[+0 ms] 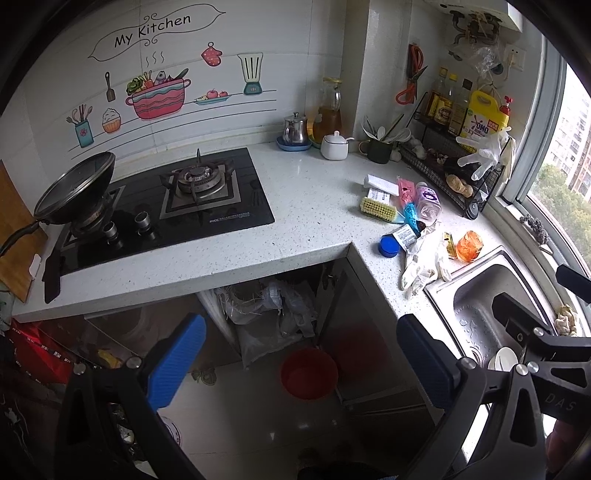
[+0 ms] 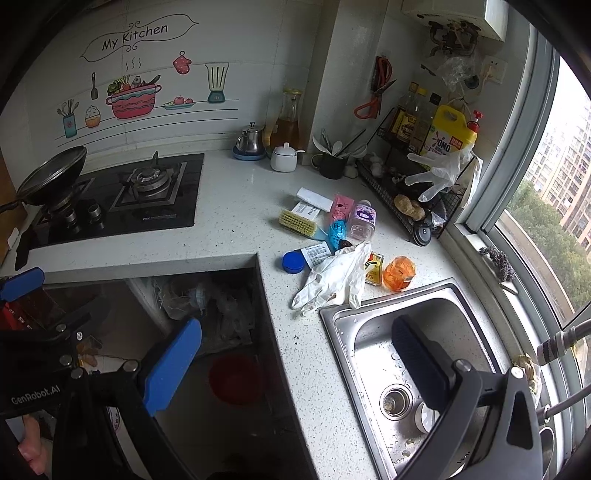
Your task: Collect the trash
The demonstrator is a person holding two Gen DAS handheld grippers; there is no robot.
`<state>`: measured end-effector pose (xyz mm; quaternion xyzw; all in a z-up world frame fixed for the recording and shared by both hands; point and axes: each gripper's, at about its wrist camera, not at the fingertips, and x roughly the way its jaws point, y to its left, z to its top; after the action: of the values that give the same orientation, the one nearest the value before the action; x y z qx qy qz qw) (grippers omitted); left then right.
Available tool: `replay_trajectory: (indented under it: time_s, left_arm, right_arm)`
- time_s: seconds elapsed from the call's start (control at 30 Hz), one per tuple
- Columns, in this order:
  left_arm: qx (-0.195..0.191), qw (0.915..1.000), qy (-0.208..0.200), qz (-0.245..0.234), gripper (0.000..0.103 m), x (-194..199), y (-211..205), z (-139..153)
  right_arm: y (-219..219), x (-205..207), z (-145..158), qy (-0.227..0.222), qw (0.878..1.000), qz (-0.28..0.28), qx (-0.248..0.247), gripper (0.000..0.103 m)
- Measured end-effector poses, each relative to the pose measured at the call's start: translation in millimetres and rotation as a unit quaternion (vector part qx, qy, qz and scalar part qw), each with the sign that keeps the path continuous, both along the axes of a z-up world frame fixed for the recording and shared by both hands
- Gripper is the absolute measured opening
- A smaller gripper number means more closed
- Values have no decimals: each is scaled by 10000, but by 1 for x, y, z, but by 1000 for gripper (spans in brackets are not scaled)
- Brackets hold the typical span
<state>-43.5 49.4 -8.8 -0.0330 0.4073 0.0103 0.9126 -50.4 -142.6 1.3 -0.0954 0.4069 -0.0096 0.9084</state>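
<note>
Both grippers hang back from the counter with nothing in them: the left gripper (image 1: 301, 363) has its jaws wide apart over the floor, and the right gripper (image 2: 297, 363) is just as wide, one finger over the sink (image 2: 343, 314).

The trash sits in a loose heap on the speckled countertop (image 2: 236, 206), between sink and wire rack (image 2: 439, 212): crumpled white gloves (image 2: 334, 277) at the sink's edge, an orange wrapper (image 2: 399, 273) and a small yellow packet (image 2: 373, 267) just beside them, a blue lid (image 2: 293, 261), then a blue wrapper (image 2: 337, 232), pink packet (image 2: 341, 206), a small clear bottle (image 2: 362, 220) and a scrub brush (image 2: 297, 220).

My worry: it's all touching, so grabbing one piece probably drags its neighbours, and the gloves or wrapper could slide into the sink. The brush likely isn't trash, easy to scoop by mistake.

Beyond that there's a gas stove (image 2: 122, 195) with a pan (image 2: 50, 177), a "My Kitchen" wall sticker (image 2: 136, 35), and a window (image 2: 554, 184) on the right. Under the counter I see a red bucket (image 1: 309, 373) and bags.
</note>
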Motion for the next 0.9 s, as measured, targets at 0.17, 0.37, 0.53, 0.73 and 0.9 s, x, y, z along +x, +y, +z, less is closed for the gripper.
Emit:
replay_trajectory:
  time_s: [0.17,0.37,0.53,0.73,0.9]
  left_arm:
    - [-3,10000,6,33,103,-7,3,0]
    - [-37,10000,23,49,103,-12,5,-1]
    - [-89,9999,57,28,103,-15,8,-3]
    - [-135,9999,77,2,103,-16,9,-4]
    - [-146,9999,78,-4,103,-17,10,-4]
  right_arm:
    - [1,-2,0,-29,10000,10,-9,103]
    - [5,-8,-1,-37,10000,40,-45,103]
    - [8,-12,-1,-84,9999,43,-101,103]
    - [10,-15,-2,-117,9998,18,-136,103]
    - [11,-15,-3,-115,9998,-2,-149,103]
